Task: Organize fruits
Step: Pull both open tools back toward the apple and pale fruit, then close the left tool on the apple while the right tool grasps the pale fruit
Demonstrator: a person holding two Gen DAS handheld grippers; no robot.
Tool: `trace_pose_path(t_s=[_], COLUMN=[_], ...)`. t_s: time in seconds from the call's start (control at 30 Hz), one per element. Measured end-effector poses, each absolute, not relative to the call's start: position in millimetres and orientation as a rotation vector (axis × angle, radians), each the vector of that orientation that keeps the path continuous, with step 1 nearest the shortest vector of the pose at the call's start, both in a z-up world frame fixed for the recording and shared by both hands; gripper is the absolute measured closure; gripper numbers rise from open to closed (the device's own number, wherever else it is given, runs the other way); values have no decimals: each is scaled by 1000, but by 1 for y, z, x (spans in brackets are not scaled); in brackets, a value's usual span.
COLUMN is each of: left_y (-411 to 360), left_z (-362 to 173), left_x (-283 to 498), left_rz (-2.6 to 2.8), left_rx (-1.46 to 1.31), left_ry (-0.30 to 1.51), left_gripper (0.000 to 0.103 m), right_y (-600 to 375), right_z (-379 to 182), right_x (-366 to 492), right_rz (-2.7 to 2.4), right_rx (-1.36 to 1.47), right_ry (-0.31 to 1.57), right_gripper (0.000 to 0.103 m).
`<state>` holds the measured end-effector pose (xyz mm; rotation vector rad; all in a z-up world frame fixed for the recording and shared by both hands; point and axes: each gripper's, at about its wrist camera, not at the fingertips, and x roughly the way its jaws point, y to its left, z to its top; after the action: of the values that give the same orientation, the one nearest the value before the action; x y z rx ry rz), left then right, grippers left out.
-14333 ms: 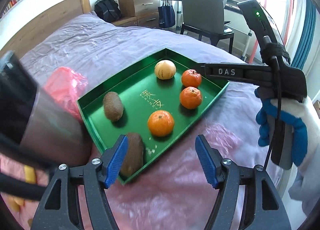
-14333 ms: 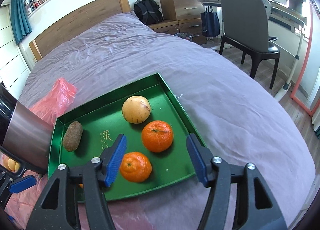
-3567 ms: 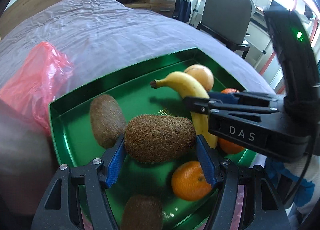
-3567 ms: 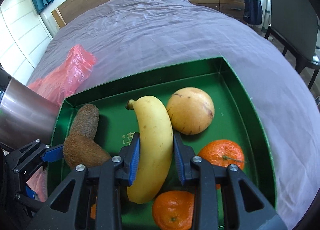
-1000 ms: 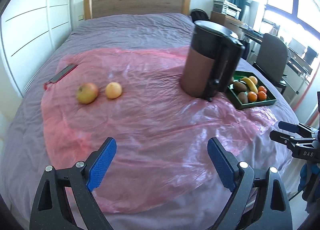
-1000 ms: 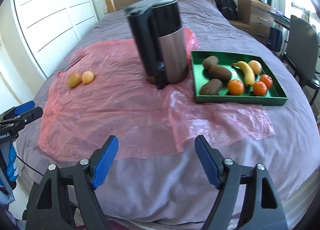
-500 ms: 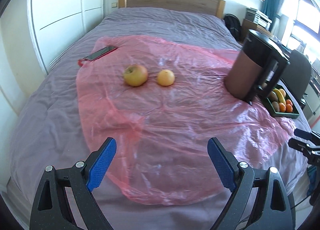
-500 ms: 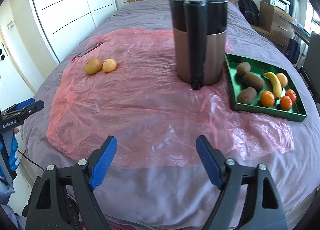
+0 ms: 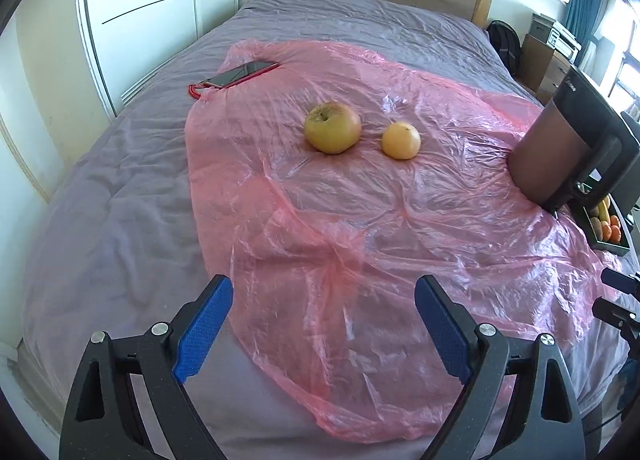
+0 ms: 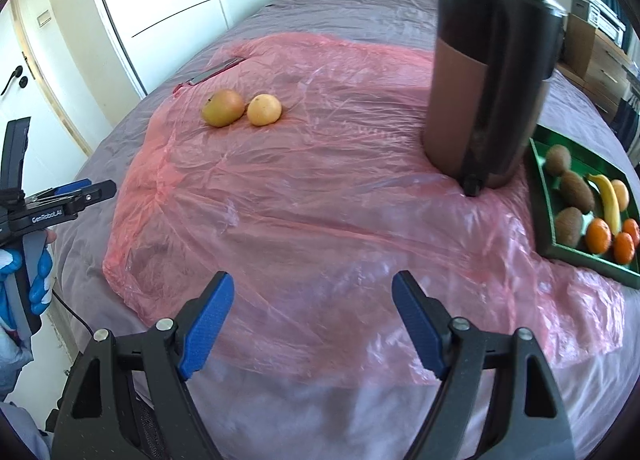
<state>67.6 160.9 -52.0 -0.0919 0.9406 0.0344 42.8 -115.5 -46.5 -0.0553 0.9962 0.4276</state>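
- My left gripper (image 9: 324,328): blue pads spread wide apart, nothing between them, hovering over the near edge of the pink plastic sheet (image 9: 360,200).
- My right gripper (image 10: 310,324): blue pads likewise wide apart and empty, above the near part of the same sheet. In its view my left gripper shows at the far left edge, held in a blue-and-white gloved hand (image 10: 24,280).
- Bed (image 9: 120,200): grey cover, wooden headboard at the far end; the pink sheet is spread across most of its middle.
- Apple (image 9: 332,127): yellow-green, resting on the sheet on the far side, well apart from both grippers.
- Yellow round fruit (image 9: 401,140): smaller, just beside the apple on its right; from the right wrist view the two look nearly touching, from the left wrist view a small gap shows.
- Kettle (image 10: 490,76): tall, dark top with brown metal body, upright on the sheet, between the two loose fruits and the tray.
- Green tray (image 10: 540,196): on the bed just right of the kettle, its near corner over the sheet's edge.
- Tray contents: three kiwis (image 10: 577,186) along the left side, a banana (image 10: 608,196) in the middle, a pale round fruit (image 10: 621,193) beyond it, three mandarins (image 10: 599,235) at the near end.
- Phone (image 9: 238,74): red case, lying flat at the far left corner of the sheet.
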Motion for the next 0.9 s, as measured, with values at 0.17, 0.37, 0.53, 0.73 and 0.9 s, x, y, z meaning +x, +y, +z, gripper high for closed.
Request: trace_pose_path(t_s=[0.17, 0.37, 0.53, 0.73, 0.9], left_y=[170, 176, 174, 171, 172], left_z=[-52, -53, -66, -89, -107], left_x=[99, 158, 208, 258, 284], left_rz=[40, 38, -6, -41, -74], left_rx=[-91, -58, -21, 21, 31], left_ry=[936, 928, 941, 974, 995], left_gripper=[13, 14, 13, 14, 14], right_y=[-86, -47, -21, 5, 17], right_z=[-47, -45, -48, -63, -79], right_x=[70, 115, 150, 189, 214], right_rz=[484, 540, 565, 580, 596], right_rx=[-77, -100, -113, -165, -154], right_ry=[993, 963, 943, 943, 954], right_gripper=[0, 0, 0, 0, 0])
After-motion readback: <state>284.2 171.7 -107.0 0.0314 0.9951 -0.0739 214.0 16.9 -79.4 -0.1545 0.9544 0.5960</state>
